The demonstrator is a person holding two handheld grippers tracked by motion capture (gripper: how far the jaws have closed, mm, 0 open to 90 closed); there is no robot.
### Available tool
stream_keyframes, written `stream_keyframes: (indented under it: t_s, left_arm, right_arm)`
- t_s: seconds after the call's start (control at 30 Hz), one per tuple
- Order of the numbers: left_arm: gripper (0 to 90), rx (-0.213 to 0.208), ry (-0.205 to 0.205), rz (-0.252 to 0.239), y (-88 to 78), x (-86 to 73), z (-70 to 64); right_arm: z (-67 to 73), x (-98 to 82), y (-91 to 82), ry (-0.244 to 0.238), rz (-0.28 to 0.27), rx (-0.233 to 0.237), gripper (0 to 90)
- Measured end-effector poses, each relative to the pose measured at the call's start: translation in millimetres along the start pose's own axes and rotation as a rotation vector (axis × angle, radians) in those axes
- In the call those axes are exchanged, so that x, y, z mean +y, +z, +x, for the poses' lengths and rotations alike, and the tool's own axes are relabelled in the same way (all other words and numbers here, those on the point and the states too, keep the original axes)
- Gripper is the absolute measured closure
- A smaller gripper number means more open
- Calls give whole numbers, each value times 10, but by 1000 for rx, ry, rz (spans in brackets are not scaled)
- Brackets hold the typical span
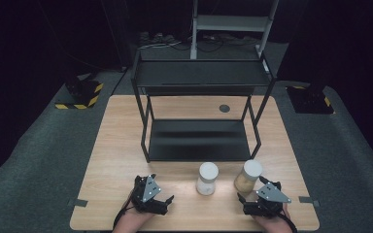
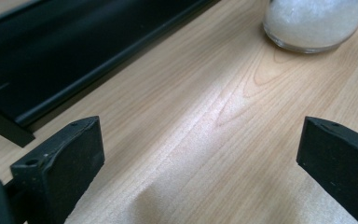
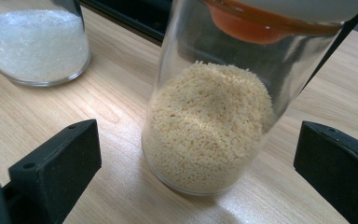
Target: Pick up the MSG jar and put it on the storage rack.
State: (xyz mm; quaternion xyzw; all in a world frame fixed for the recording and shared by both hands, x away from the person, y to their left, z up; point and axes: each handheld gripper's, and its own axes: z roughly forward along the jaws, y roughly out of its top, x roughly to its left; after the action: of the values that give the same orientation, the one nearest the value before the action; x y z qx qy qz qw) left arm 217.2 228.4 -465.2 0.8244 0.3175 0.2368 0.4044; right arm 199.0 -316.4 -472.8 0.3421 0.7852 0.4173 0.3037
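jar of yellow grains point(image 3: 209, 126) stands upright, lid up, before the released right gripper point(image 3: 196, 163); left gripper point(image 2: 200, 154) released too

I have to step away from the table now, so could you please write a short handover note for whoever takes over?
Left hand-held gripper: open, empty, near the table's front edge, left of the white-filled jar.
Right hand-held gripper: open, aimed at the grain jar just ahead; pads not touching it.
Both jars stand upright, lidded, in front of the black shelf rack, whose shelves are bare.
Done: nothing moved, judging by this layout.
Left: probably grasp each jar; the rack looks the likely destination.
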Motion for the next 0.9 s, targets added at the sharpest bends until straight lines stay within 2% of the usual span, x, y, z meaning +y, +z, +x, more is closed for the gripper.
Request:
stream_keyframes:
  t_s: [0.13,0.4,0.7,0.9]
  left_arm:
    - [9,8,-13,3,0,3,-2]
    - [5,24,7,1,-4,0,-50]
    - [3,12,-22,-28,-21,-45,-18]
    - [3,10,-23,-54,-47,-49,-22]
  right_arm:
    - [17,4,1,-7,2,-5,0]
    - [4,9,5,5,5,-6,0]
    - [11,19,11,13,11,-16,0]
    - [-5,13,8,30,8,-14,0]
